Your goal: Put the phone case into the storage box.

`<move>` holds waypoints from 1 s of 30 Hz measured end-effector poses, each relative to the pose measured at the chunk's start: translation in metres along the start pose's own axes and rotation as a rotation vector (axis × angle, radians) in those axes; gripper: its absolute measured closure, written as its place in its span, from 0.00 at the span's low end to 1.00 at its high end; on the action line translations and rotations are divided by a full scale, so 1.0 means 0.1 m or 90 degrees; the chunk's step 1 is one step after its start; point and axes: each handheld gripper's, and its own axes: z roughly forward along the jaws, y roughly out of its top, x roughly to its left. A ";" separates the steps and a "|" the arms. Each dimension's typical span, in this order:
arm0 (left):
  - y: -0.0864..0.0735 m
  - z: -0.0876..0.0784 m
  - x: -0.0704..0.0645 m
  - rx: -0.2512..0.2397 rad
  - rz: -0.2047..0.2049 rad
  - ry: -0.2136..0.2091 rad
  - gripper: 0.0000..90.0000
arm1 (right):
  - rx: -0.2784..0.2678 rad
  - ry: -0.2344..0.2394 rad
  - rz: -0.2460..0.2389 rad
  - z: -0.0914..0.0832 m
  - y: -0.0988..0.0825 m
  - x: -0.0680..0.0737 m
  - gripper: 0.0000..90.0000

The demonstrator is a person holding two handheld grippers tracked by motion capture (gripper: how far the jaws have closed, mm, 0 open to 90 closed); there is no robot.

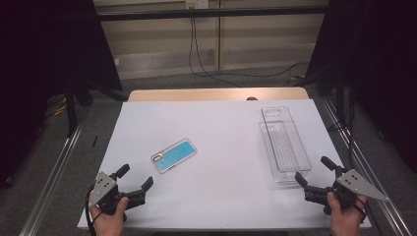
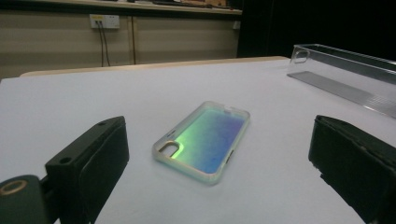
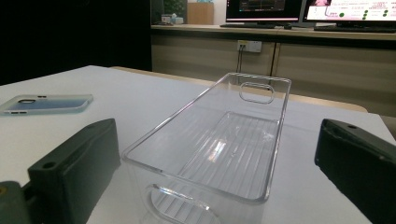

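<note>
A blue iridescent phone case (image 1: 173, 155) lies flat on the white table (image 1: 216, 123), left of centre; it is the same phone case (image 2: 203, 140) (image 3: 46, 103) in both gripper views. A clear plastic bin (image 1: 284, 143) stands empty at the right, long side running away from me; the clear bin (image 3: 219, 144) (image 2: 345, 77) also appears in both gripper views. My left gripper (image 1: 135, 178) rests near the front left edge, open, with the case a short way ahead of its jaws. My right gripper (image 1: 314, 171) is open at the front right, just before the bin's near end.
The table's wooden far edge (image 1: 216, 93) meets a floor with cables (image 1: 206, 69). Metal rails (image 1: 54, 167) run along both sides. Dark curtains (image 1: 44, 49) stand left and right. Monitors (image 3: 299, 7) sit on a counter beyond.
</note>
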 end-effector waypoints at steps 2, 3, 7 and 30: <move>0.00 0.00 0.00 0.006 0.005 -0.006 0.05 | 0.000 -0.001 0.000 -0.01 0.00 0.00 0.00; 0.01 0.00 0.00 0.007 0.002 -0.009 0.05 | -0.001 -0.001 0.001 -0.01 0.01 0.01 0.00; 0.01 0.00 0.01 0.010 -0.008 -0.027 0.05 | -0.001 0.003 -0.003 0.00 0.01 0.02 0.00; 0.17 0.37 -0.04 0.002 0.002 -0.066 0.02 | 0.000 0.009 0.001 0.00 0.01 0.04 0.00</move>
